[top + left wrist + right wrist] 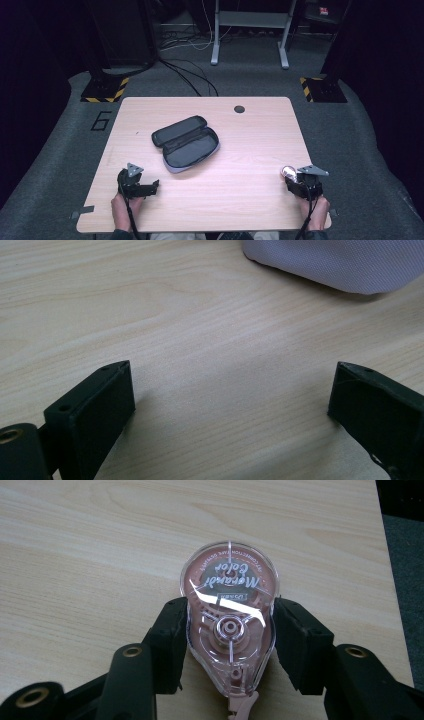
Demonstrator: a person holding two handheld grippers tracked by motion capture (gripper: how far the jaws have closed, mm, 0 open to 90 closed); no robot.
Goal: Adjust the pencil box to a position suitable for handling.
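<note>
A pink correction tape dispenser (229, 615) in a clear shell sits between the two black jaws of my right gripper (229, 630), which is shut on it just above the wood; the same dispenser (288, 172) shows as a small shiny shape at the table's front right, in front of the right gripper (295, 176). An open dark grey pencil case (186, 144) lies near the table's middle, its lid folded back. My left gripper (152, 186) rests at the front left, its jaws wide apart over bare wood, open and holding nothing. A grey corner of the case (340, 262) lies beyond the left gripper (232, 390).
The light wooden table (250, 135) has a round cable hole (239, 109) near its far edge. Its right edge (387, 570) runs close beside the tape dispenser, with dark carpet beyond. Cables and a desk frame (250, 30) stand on the floor behind.
</note>
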